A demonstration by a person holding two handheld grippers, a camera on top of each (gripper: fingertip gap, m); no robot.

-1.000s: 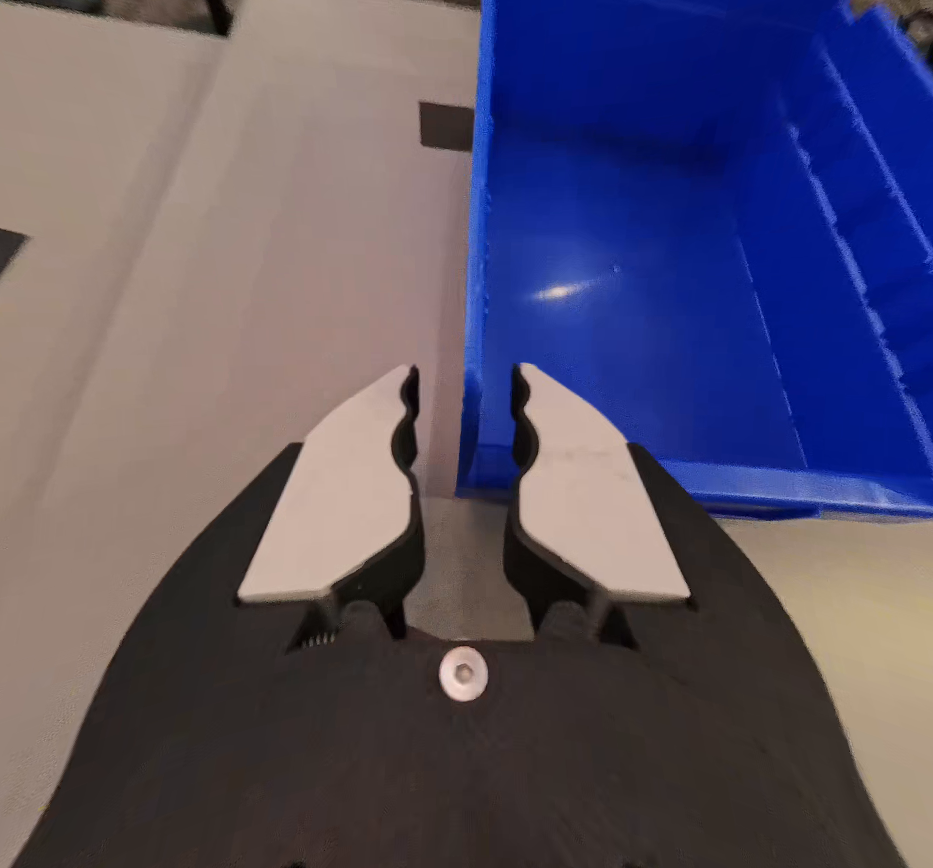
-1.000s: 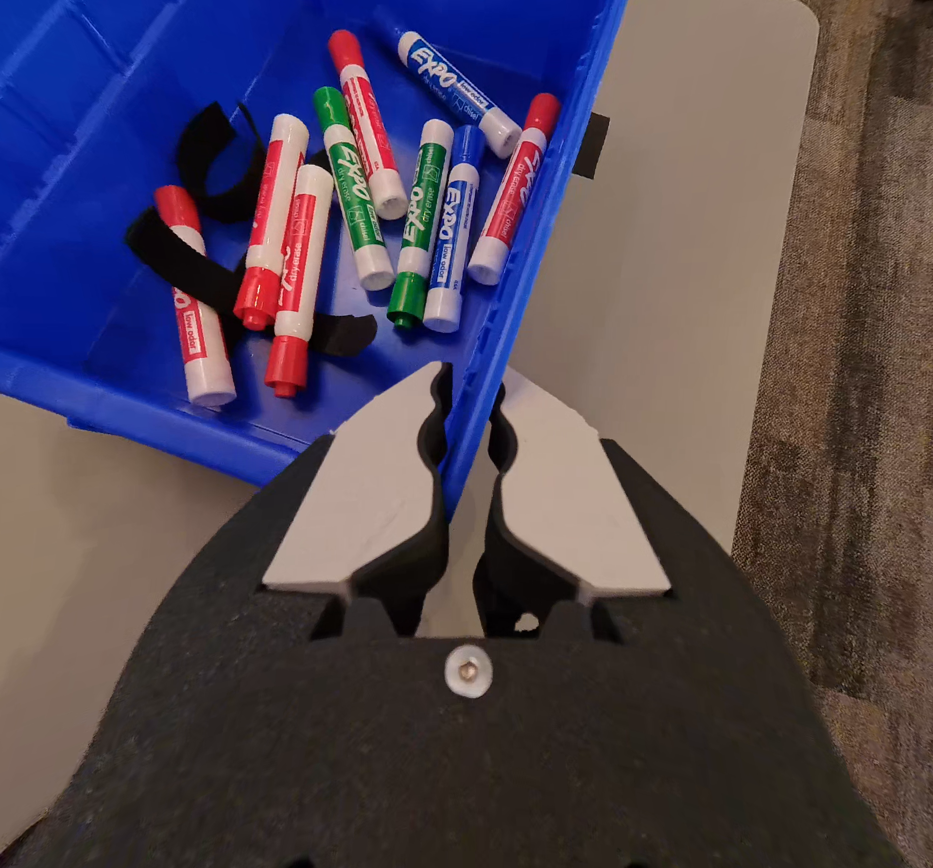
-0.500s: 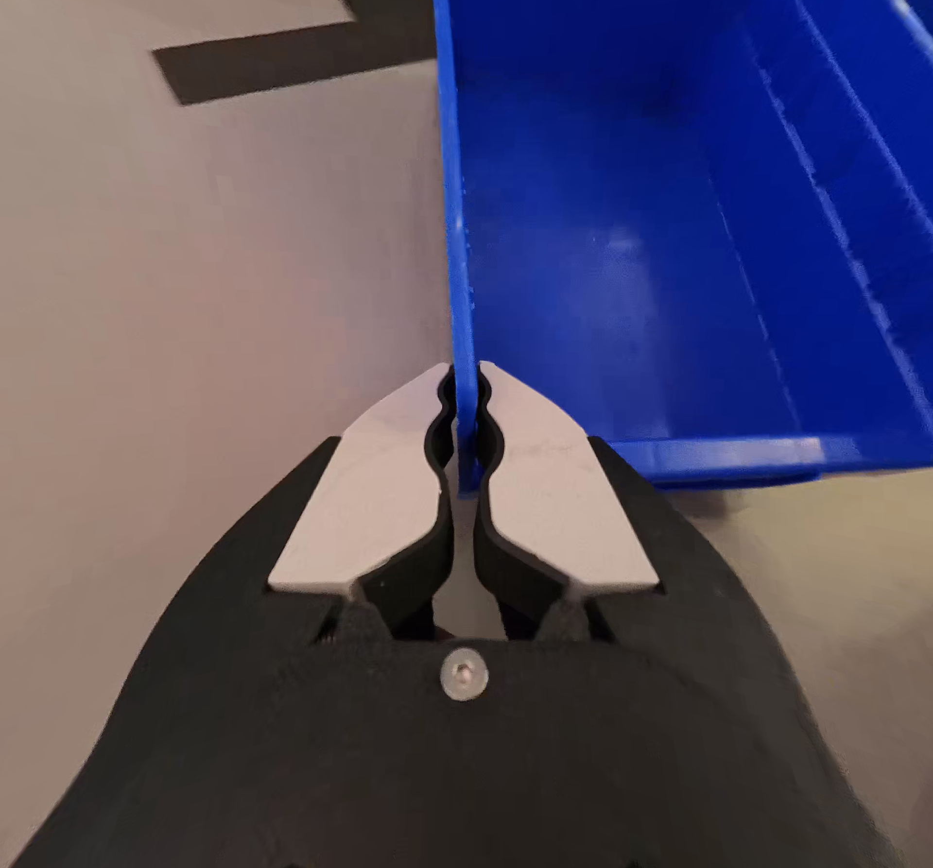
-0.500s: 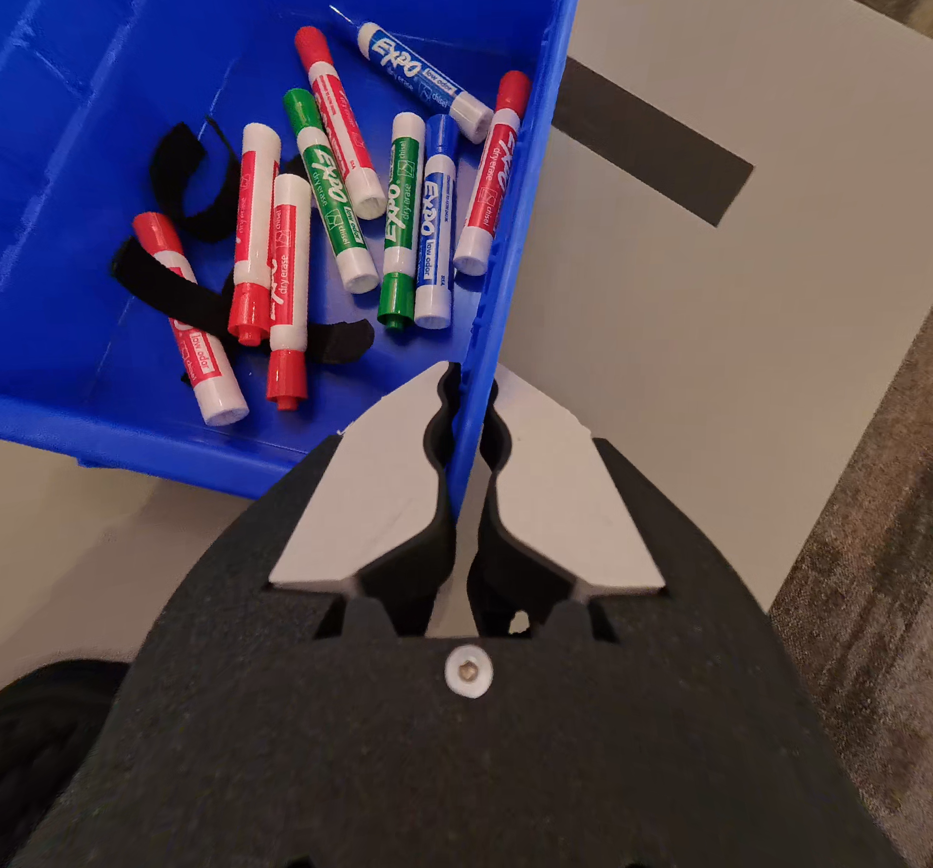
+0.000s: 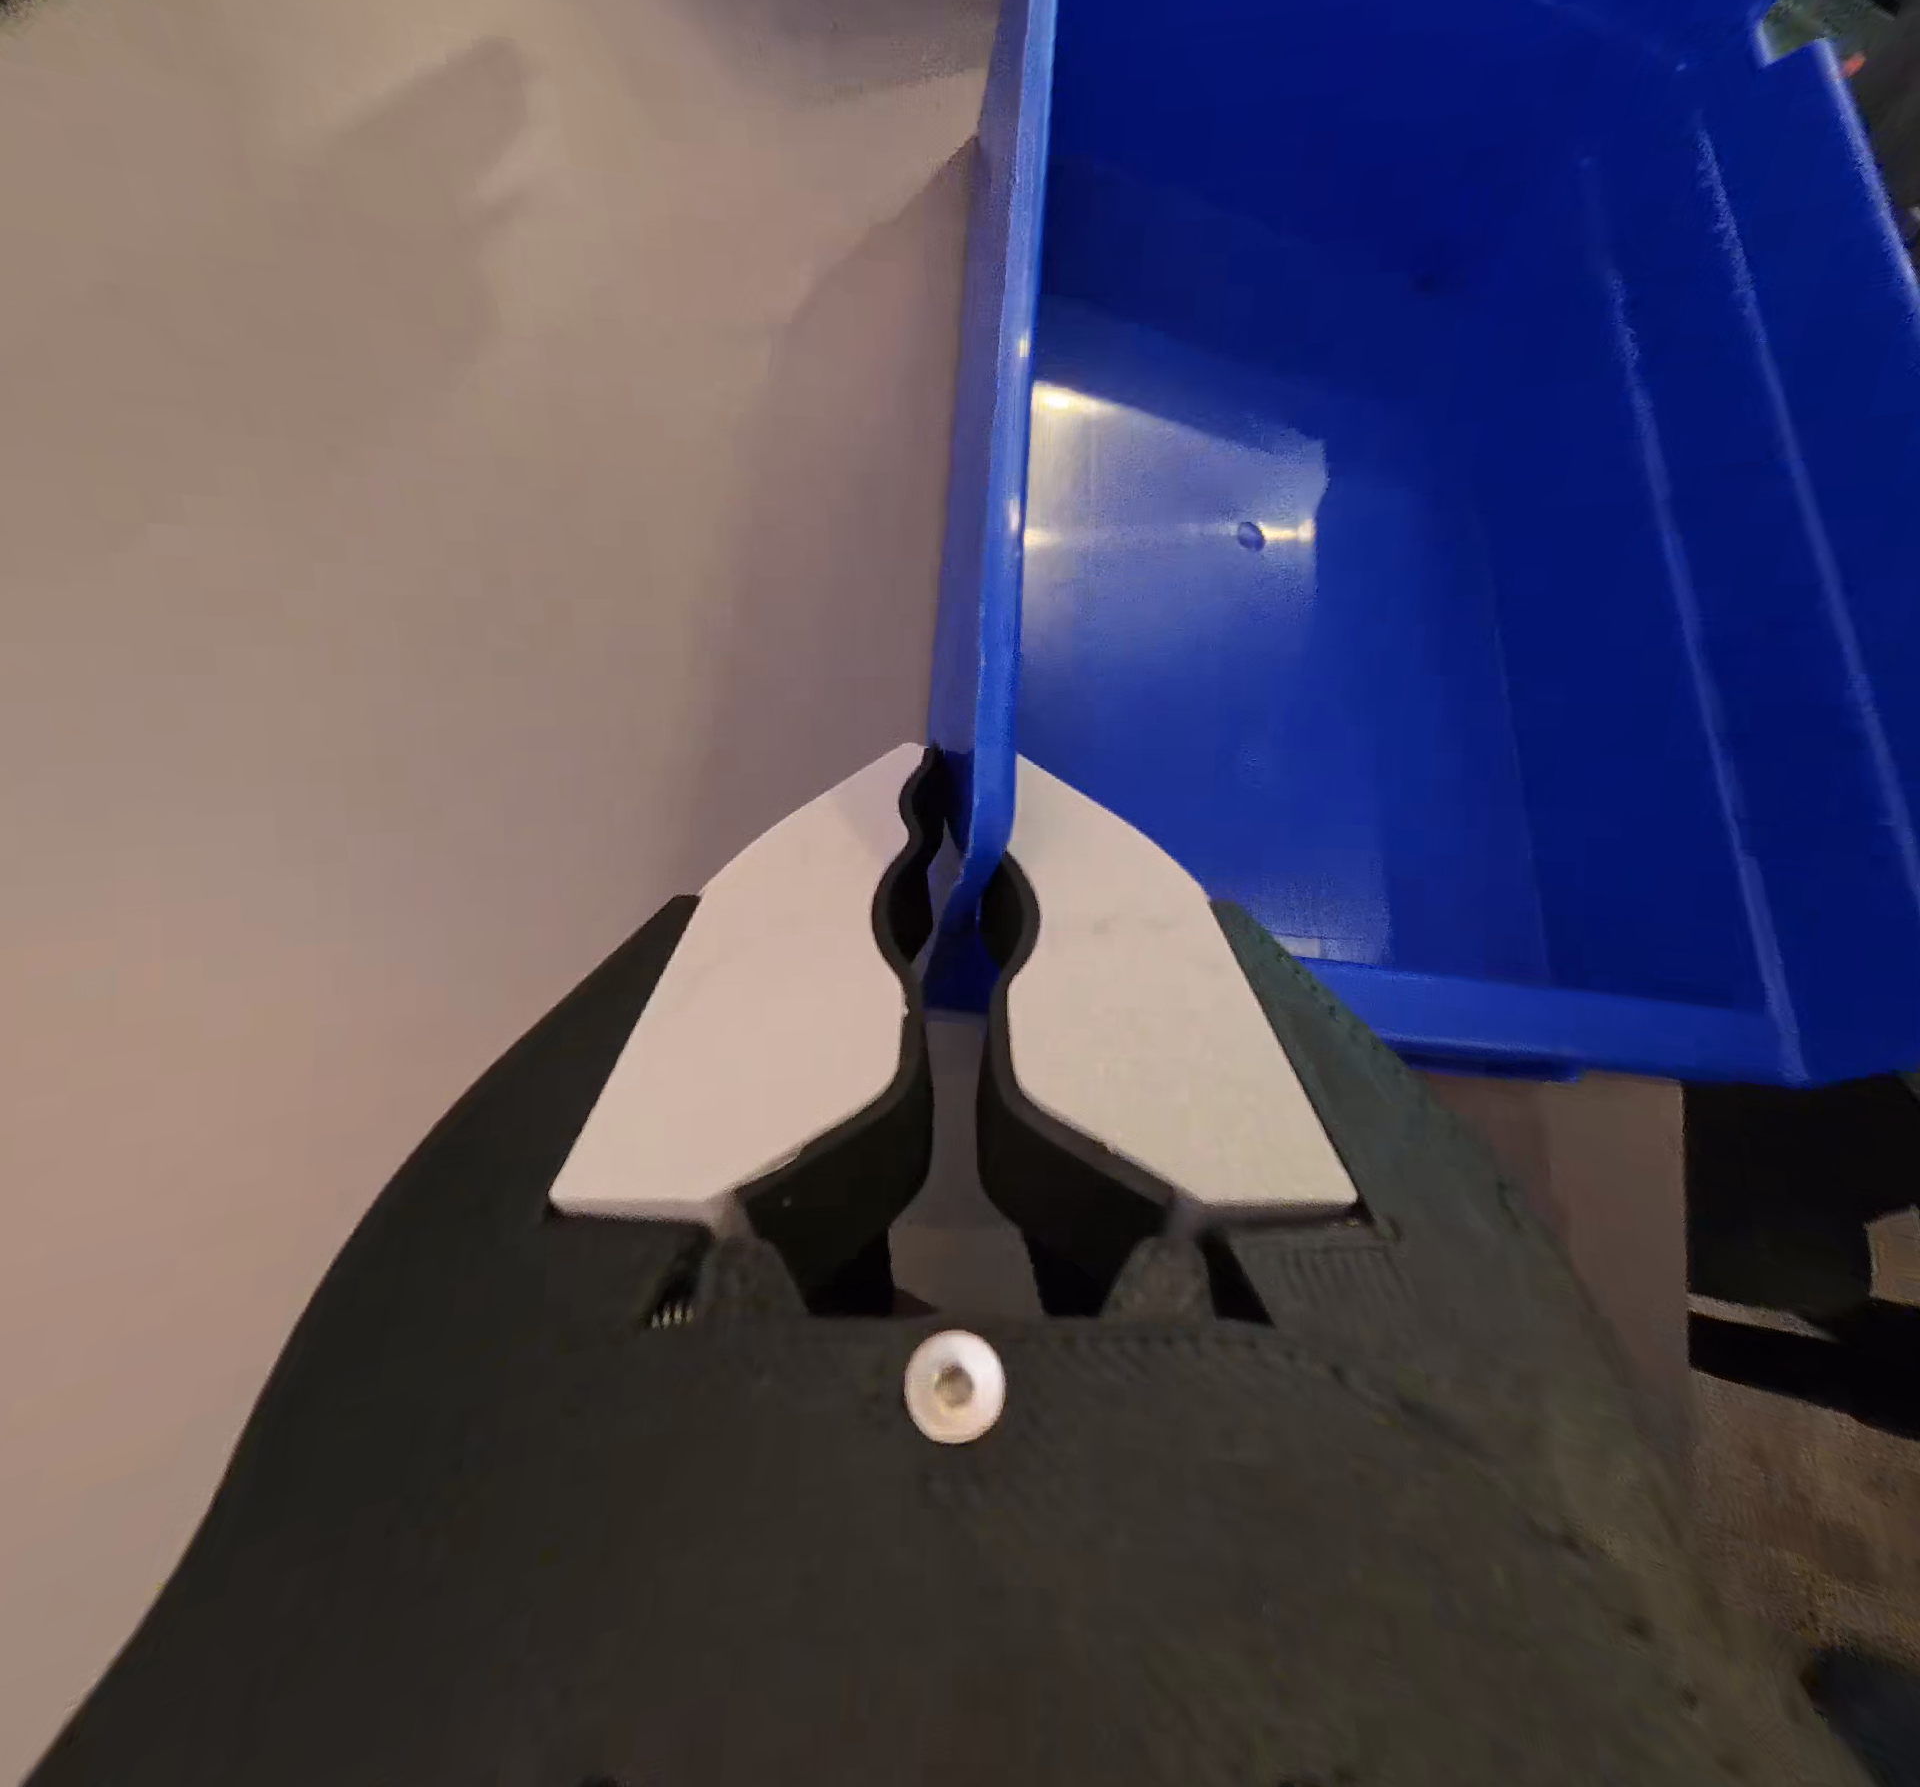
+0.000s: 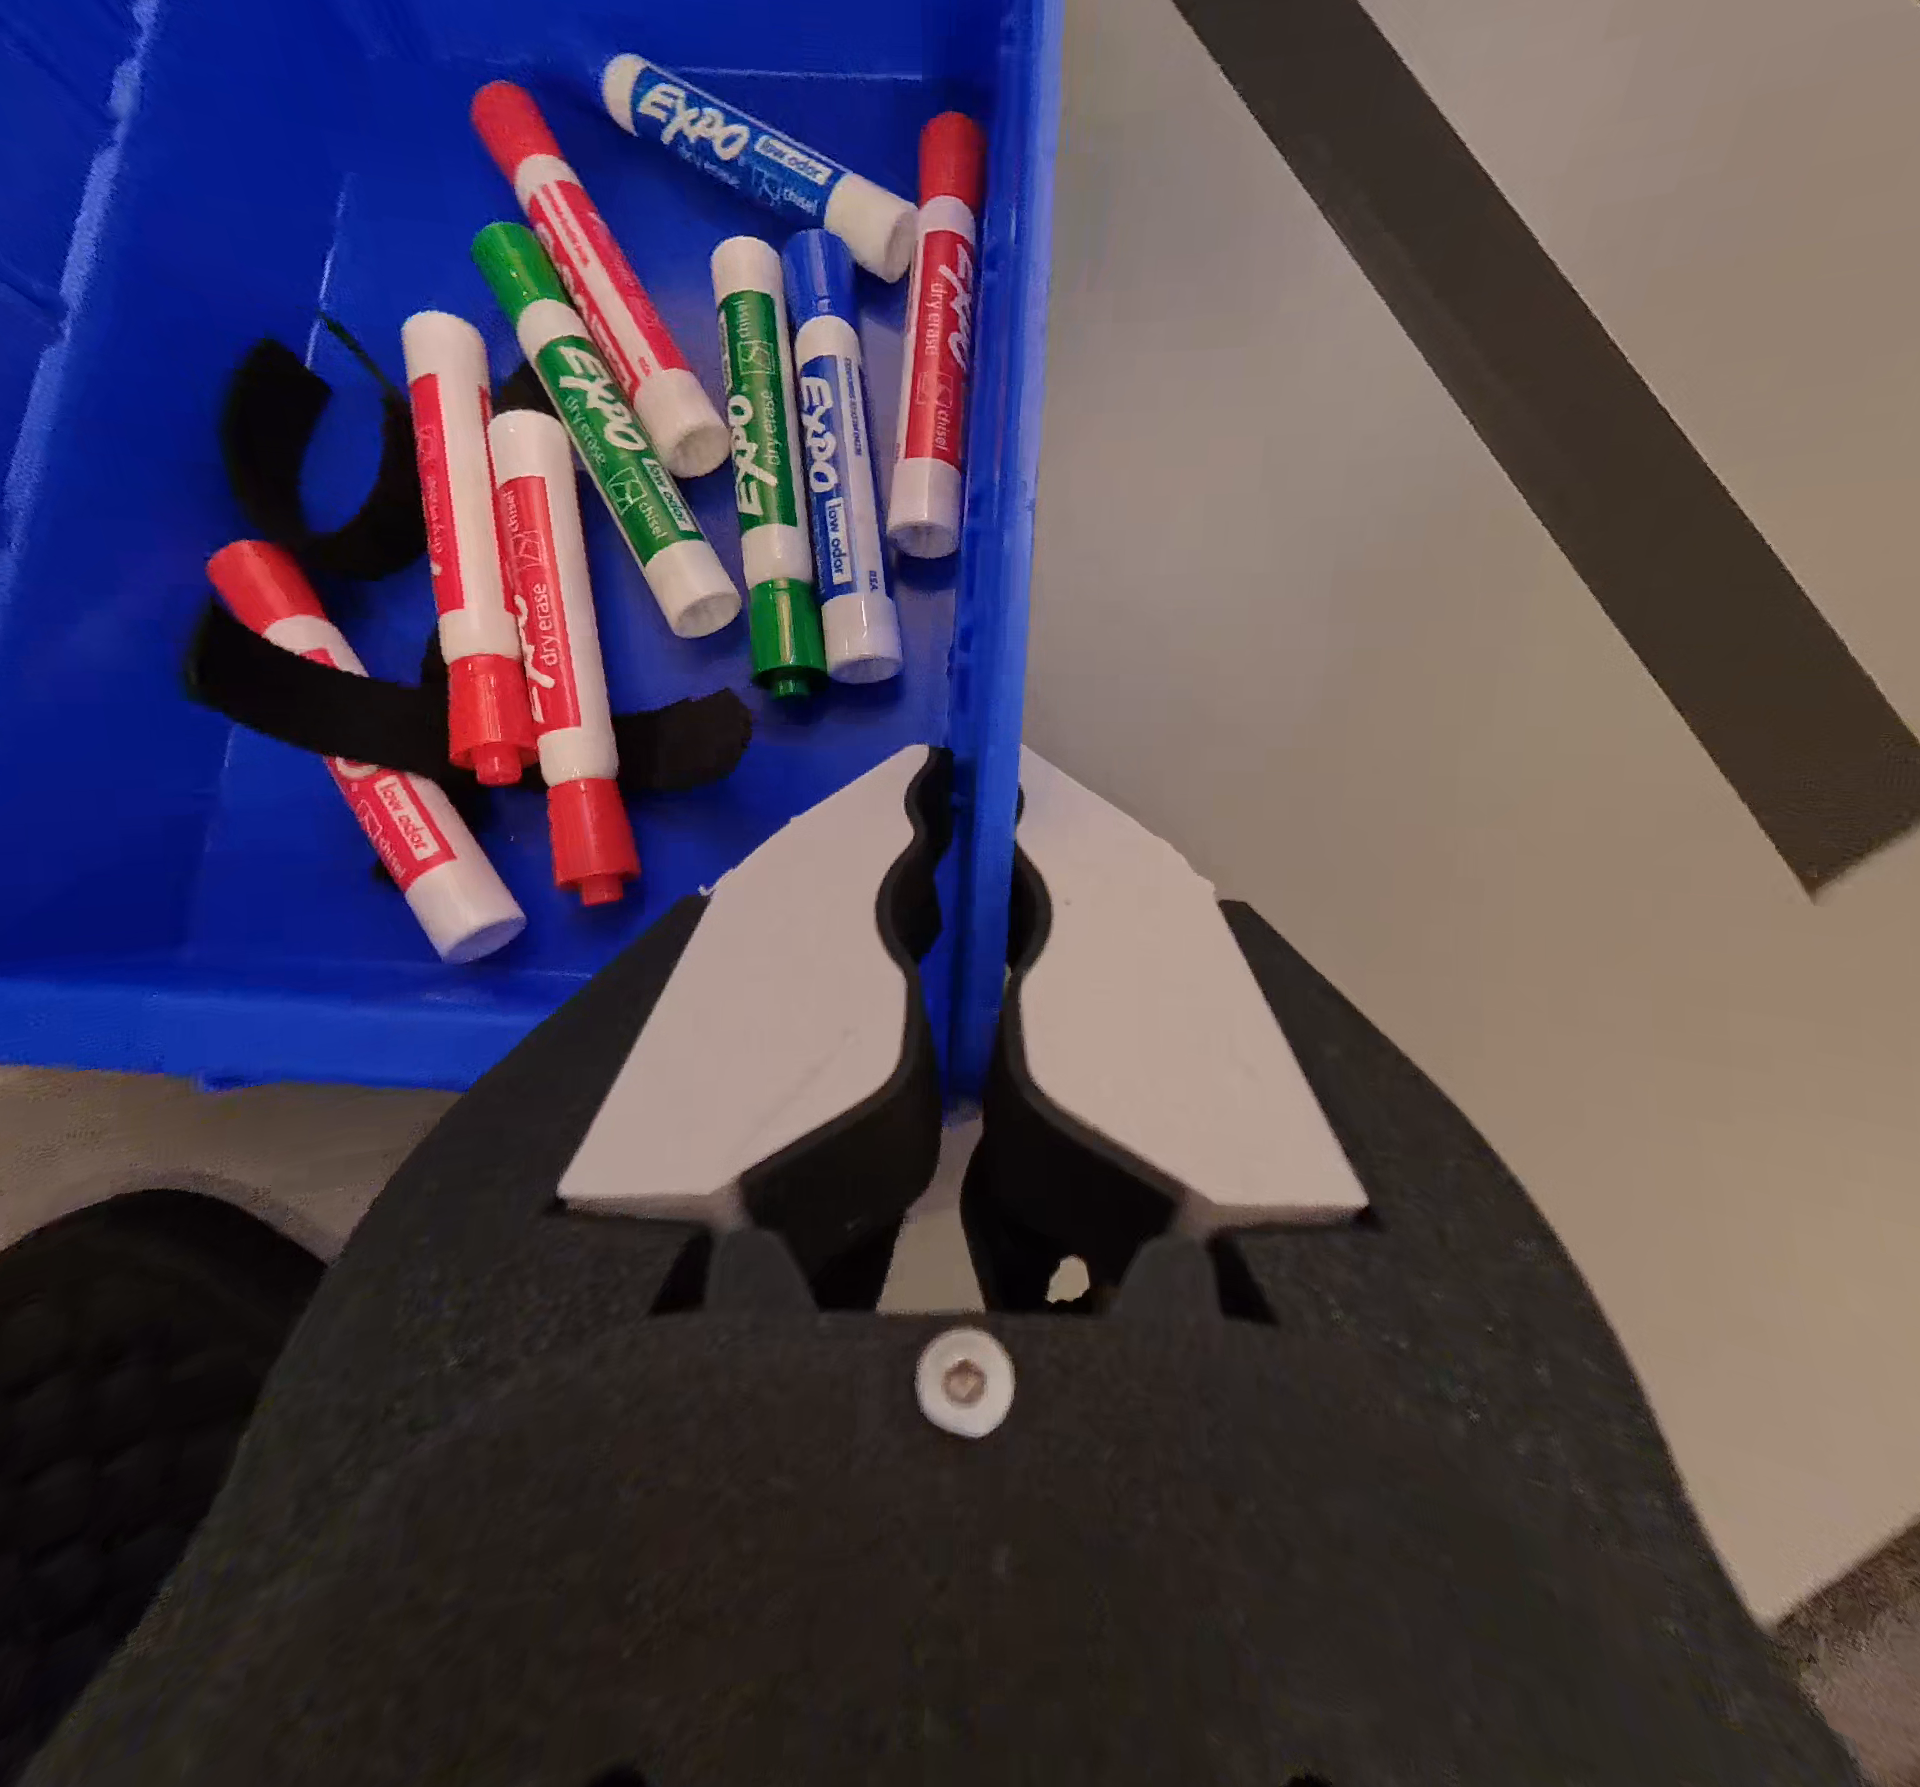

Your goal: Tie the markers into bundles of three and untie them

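Blue plastic bin (image 5: 1351, 594) fills the right of the left wrist view, its inside bare here, standing on a pale grey surface (image 5: 468, 490). The left gripper (image 5: 961, 864) has its jaws closed onto the bin's left side wall, one finger outside and one inside.

In the right wrist view, the right gripper (image 6: 977, 864) pinches the bin's right side wall (image 6: 1023, 387) the same way, jaws narrow around the thin plastic. Loose markers (image 6: 623, 449) lie scattered on the bin floor just beyond the jaws: red, green and blue ones, none bundled. Black straps (image 6: 312, 449) lie among the red markers at the left. A dark tape strip (image 6: 1558, 387) crosses the surface outside the bin.
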